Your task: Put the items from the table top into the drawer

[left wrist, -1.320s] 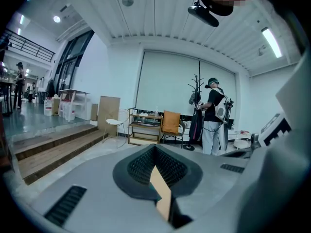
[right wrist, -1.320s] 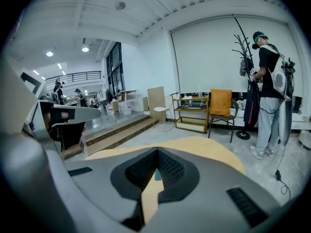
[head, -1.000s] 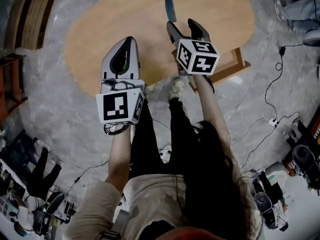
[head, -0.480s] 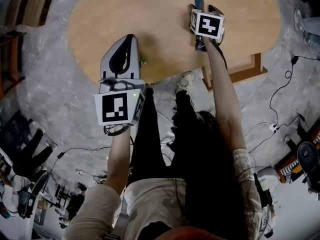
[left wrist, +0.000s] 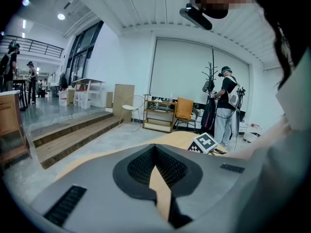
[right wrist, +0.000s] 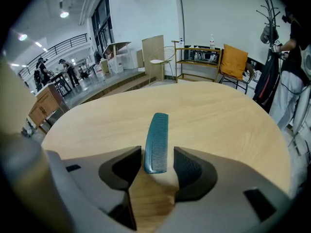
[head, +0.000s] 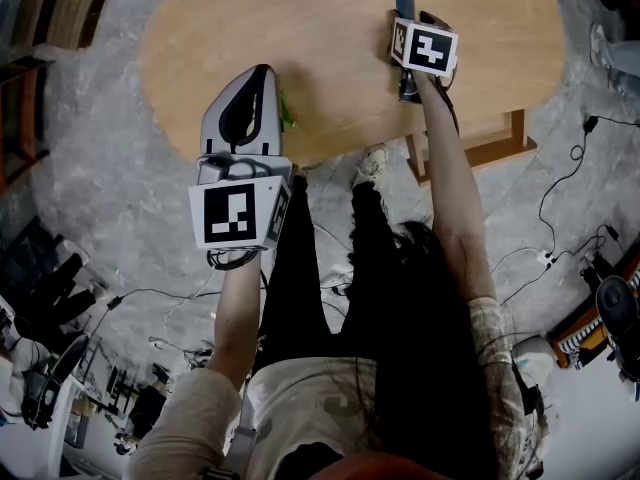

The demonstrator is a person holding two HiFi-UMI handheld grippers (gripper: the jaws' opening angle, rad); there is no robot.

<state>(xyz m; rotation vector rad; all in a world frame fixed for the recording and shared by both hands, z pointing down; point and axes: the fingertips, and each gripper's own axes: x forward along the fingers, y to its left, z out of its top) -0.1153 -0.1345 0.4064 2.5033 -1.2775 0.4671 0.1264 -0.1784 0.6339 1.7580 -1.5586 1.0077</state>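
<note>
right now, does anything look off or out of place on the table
Nothing stands out. The teal comb lies flat and whole on the wooden table, with no spill. Its near end sits between the jaws of the right hand-held gripper, which have just been closing but do not yet press it.

No words, numbers or brand names can be read anywhere. The only printed marks are black-and-white square patterns, not letters: on the marker cube (head: 240, 214) at centre left of the head view, on the second cube (head: 431, 50) at its upper right, and on that same cube's top face, small at centre right of the left gripper view
</note>
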